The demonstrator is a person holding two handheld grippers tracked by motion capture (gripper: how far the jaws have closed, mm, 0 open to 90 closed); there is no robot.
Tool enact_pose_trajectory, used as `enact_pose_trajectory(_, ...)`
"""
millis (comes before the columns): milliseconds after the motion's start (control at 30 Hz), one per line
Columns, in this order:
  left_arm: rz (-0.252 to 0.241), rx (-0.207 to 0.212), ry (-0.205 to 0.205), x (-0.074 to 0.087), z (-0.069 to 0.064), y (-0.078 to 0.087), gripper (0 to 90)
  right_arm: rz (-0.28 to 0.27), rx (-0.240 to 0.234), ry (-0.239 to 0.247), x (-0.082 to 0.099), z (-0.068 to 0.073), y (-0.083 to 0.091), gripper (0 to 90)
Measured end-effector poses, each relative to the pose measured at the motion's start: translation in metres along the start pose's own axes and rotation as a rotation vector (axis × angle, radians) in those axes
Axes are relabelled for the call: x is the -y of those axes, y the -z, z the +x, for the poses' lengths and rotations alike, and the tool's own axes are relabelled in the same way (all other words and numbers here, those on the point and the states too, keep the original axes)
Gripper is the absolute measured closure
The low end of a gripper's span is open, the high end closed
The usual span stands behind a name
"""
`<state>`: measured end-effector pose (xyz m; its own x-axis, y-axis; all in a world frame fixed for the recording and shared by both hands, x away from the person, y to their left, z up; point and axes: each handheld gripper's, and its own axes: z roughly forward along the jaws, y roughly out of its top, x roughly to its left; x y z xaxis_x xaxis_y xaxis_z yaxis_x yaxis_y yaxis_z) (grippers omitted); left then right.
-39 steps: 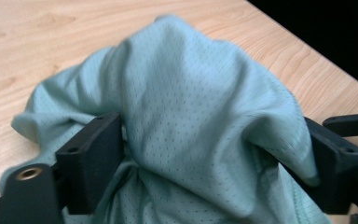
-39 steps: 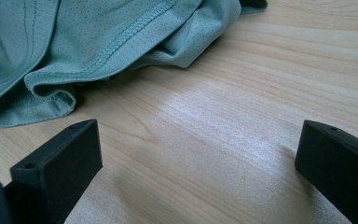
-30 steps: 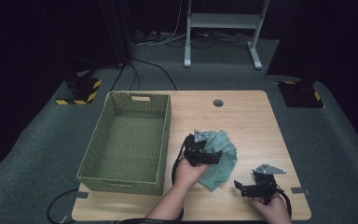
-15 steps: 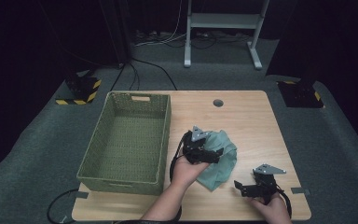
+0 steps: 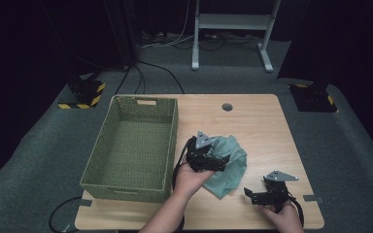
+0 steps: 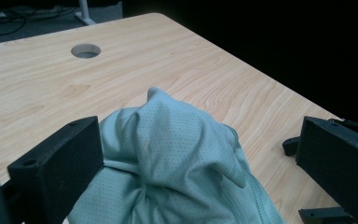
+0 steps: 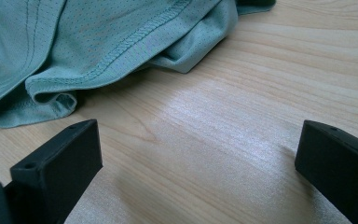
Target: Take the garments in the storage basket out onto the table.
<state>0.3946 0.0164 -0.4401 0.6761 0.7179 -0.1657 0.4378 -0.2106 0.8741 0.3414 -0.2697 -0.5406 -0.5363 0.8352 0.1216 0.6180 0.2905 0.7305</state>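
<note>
The right gripper (image 5: 252, 193) rests low at the near edge of the table (image 5: 267, 121), its jaws wide apart with only bare wood between them, and the crumpled green cloth (image 7: 116, 42) lies just ahead of it and to its left, not touching it. The left gripper (image 5: 222, 162) is over the cloth; its jaws have just been opening and now stand wide apart, with the raised fold of the cloth between them and against the left jaw. Beyond and beside the left gripper, away from the cloth, stands the green basket (image 5: 126, 179).
</note>
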Motion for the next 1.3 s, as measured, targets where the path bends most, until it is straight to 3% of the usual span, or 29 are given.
enact_pose_trajectory(400,-0.03,-0.008,-0.022,-0.002,-0.006,0.026,0.9,0.001,0.002,0.002,0.0,0.0,0.0,0.1)
enact_pose_trajectory(767,-0.034,-0.012,-0.04,0.011,-0.016,0.045,0.9,0.001,0.002,0.002,0.0,0.0,0.0,0.1)
enact_pose_trajectory(933,-0.031,-0.004,-0.045,0.023,-0.023,0.05,0.9,0.002,0.003,0.003,0.0,0.0,0.0,0.1)
enact_pose_trajectory(1067,0.011,0.022,-0.051,0.04,-0.028,0.046,0.8,0.002,0.003,0.003,0.0,0.0,0.0,0.1)
enact_pose_trajectory(1300,0.071,0.019,-0.064,0.07,-0.031,0.035,0.7,0.002,0.004,0.004,0.0,0.001,0.0,0.1)
